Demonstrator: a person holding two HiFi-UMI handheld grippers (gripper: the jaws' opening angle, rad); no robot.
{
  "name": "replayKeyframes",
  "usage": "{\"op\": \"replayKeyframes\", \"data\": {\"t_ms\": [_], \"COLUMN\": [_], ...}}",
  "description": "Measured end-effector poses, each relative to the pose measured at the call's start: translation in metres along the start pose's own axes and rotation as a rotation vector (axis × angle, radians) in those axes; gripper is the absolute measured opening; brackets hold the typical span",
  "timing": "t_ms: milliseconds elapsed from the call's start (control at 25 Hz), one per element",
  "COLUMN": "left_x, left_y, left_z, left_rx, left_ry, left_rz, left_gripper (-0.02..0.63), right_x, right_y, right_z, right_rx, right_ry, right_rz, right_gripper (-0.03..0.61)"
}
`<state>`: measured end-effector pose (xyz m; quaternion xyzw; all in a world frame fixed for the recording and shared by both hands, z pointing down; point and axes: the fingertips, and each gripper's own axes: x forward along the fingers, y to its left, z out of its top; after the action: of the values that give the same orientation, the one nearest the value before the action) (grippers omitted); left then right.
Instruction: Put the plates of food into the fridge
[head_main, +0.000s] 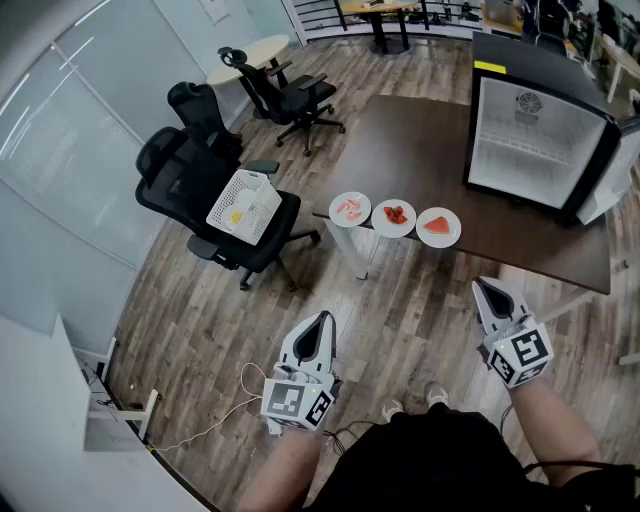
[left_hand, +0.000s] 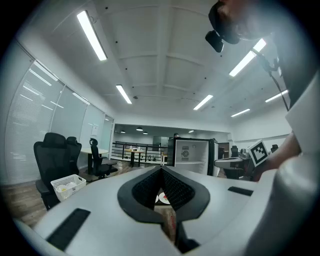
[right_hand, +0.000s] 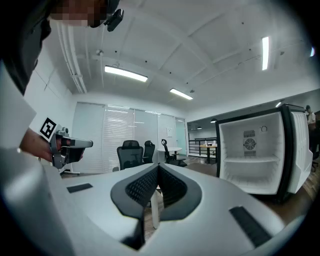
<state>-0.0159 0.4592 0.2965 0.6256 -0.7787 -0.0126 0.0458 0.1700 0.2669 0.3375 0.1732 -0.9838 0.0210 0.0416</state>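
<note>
— Ahead of both grippers, on the near edge of the table (head_main: 430, 140), three plates sit in a row: left plate (head_main: 350, 208), middle plate (head_main: 394, 217), right plate (head_main: 438, 226).
— Which way does the row run?
— Side to side along that edge, with its right end a little nearer the person. The fridge (head_main: 540, 130) stands open on the same table, beyond the row and to its right.
— And the grippers?
— The left gripper (head_main: 321, 322) and right gripper (head_main: 484, 290) both have their jaws pressed together on nothing, well short of the plates.
— Which is nearer?
— The right gripper, to the right plate and to the fridge. The left gripper sits roughly in line with the left plate. I'd judge the right should open and reach first.
</note>
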Motion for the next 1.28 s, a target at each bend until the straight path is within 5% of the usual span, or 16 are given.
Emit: {"op": "replayKeyframes", "data": {"t_ms": [800, 1280], "left_x": [-0.018, 0.036], "left_y": [0.068, 0.084], "left_z": [-0.022, -0.018], "left_rx": [-0.04, 0.002], "left_ry": [-0.022, -0.006], "left_rz": [-0.081, -0.089], "left_gripper": [0.003, 0.003], "right_x": [0.022, 0.06], "right_y": [0.06, 0.008], "right_z": [-0.022, -0.042], "right_rx": [-0.018, 0.077], "right_ry": [0.072, 0.052], "right_rz": [-0.095, -0.165], "right_gripper": [-0.009, -0.01]}}
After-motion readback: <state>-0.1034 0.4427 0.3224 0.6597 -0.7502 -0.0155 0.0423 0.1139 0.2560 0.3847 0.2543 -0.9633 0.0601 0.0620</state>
